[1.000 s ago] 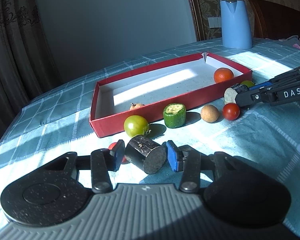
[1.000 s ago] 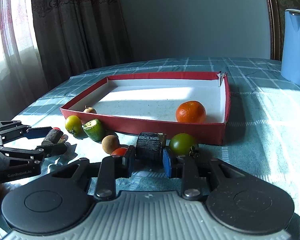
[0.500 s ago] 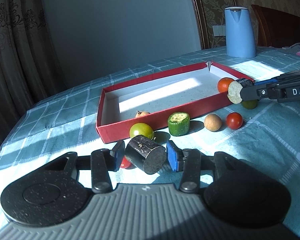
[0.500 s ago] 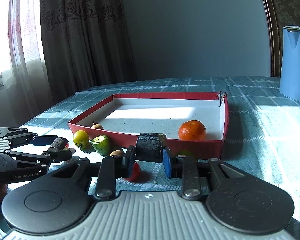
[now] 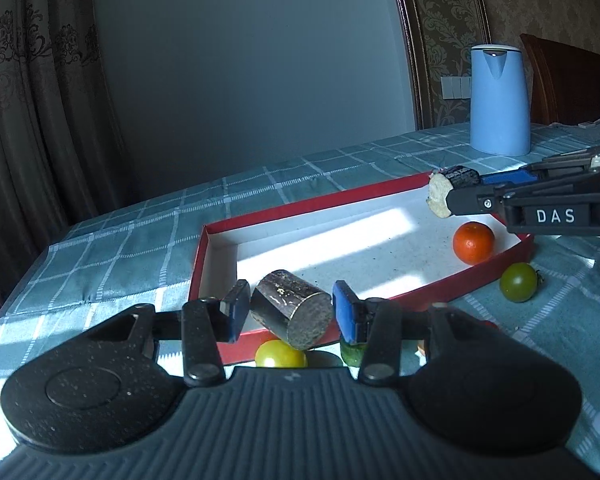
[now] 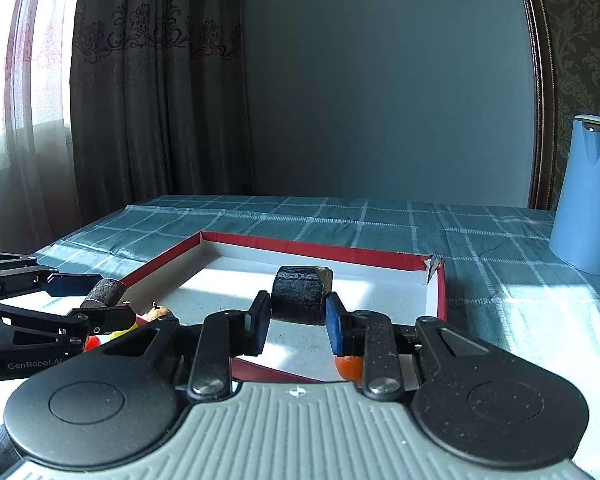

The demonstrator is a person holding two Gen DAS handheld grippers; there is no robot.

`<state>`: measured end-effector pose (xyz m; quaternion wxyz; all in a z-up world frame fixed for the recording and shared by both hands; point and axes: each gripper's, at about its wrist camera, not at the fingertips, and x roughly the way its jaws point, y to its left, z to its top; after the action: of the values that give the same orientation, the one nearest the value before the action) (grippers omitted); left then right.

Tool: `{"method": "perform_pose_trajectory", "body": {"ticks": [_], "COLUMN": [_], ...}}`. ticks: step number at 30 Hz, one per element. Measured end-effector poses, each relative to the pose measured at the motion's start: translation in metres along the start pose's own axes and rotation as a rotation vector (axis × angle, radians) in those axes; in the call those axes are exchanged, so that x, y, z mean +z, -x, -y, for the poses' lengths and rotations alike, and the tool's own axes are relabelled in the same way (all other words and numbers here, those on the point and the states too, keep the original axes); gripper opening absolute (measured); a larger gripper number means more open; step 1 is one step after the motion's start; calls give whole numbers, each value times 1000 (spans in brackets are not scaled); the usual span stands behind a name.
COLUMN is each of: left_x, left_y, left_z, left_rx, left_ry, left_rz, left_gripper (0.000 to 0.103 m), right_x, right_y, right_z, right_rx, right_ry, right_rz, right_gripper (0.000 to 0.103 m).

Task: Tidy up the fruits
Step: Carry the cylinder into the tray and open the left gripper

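My left gripper (image 5: 288, 312) is shut on a dark cylindrical chunk (image 5: 290, 314), held above the near left edge of the red box (image 5: 320, 202). My right gripper (image 6: 296, 316) is shut on a second dark chunk (image 6: 300, 294), held over the box's (image 6: 312, 246) near right part; that chunk also shows in the left wrist view (image 5: 452, 192). An orange (image 5: 473, 242) lies inside the box. A green tomato (image 5: 519, 282) lies outside its right corner. A yellow-green tomato (image 5: 280, 354) and a cucumber piece (image 5: 350, 352) lie on the cloth below my left gripper.
A blue kettle (image 5: 499, 100) stands at the back right of the table, also in the right wrist view (image 6: 588, 196). A small brown fruit (image 6: 158, 312) lies in the box's left corner. Curtains hang behind the checked tablecloth (image 5: 120, 248).
Both grippers have risen and moved forward over the box, each still holding its dark chunk. The loose fruits on the cloth have dropped low in both views.
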<state>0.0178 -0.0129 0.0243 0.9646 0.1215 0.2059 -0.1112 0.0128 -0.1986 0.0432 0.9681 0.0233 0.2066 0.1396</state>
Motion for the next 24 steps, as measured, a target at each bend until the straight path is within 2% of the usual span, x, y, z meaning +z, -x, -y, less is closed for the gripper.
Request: {"method": "perform_pose_trajectory", "body": {"ticks": [6,12,18,24], "left_x": [20,27,26,24], "left_y": [-39,-70,-87,-91], "left_z": [0,-5,-10,-16], "left_rx": [73,157,206,214], "left_ry": [41,76,102,126], "left_rz": [-25,-72,-116,-141], "left_gripper": [43,43,43,43], "right_x": [4,3,1,1], "right_y": [-39,-63,-71,-91], "right_z": [-2,-4,0,8], "right_rx": [-38,-48,-62,-68], "right_ry": [29,42,31,-15], "right_rz": [-44,-89,-112,-181], "right_gripper": [29,29,29,29]}}
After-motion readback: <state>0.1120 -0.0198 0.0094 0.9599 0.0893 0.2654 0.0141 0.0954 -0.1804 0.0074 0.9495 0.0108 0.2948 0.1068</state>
